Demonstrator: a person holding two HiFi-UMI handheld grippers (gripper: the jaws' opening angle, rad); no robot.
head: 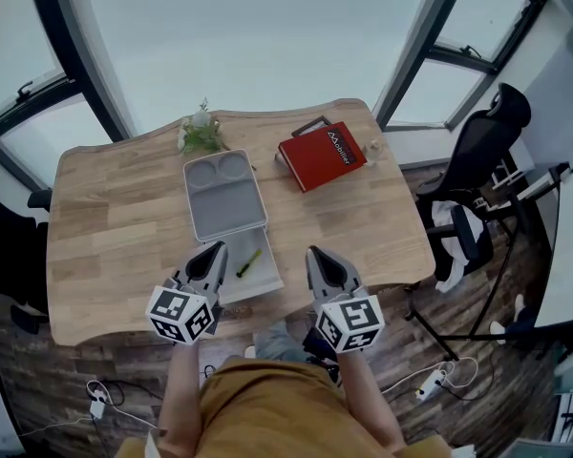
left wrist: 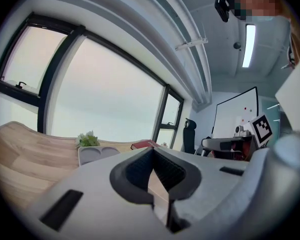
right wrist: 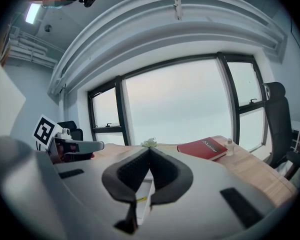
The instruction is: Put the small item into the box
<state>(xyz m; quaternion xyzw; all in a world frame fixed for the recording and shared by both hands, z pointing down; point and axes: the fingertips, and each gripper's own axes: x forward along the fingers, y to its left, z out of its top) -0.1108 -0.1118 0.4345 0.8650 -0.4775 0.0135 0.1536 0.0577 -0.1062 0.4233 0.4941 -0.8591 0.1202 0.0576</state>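
Both grippers hover low over the near edge of the wooden table in the head view. The left gripper sits above the left edge of the white box, and the right gripper is just beside the box's right side. The small item, a thin green stick, lies inside the box between the two gripper tips. A gray compartment tray meets the box's far edge. Beyond it are a plant, a red book and a small bottle, with an office chair off the table's right side. In the left gripper view, the left gripper is clenched tip to tip with nothing between its pads. Its body hides the box and the item, and only the tray, plant, a sliver of the book and the right gripper's marker cube rise above it. In the right gripper view, the right gripper is likewise closed and empty. Through the slit below its tips show a strip of the box and a yellowish bit of the item, too small to make out further. The book, bottle and chair stand clear on the right.
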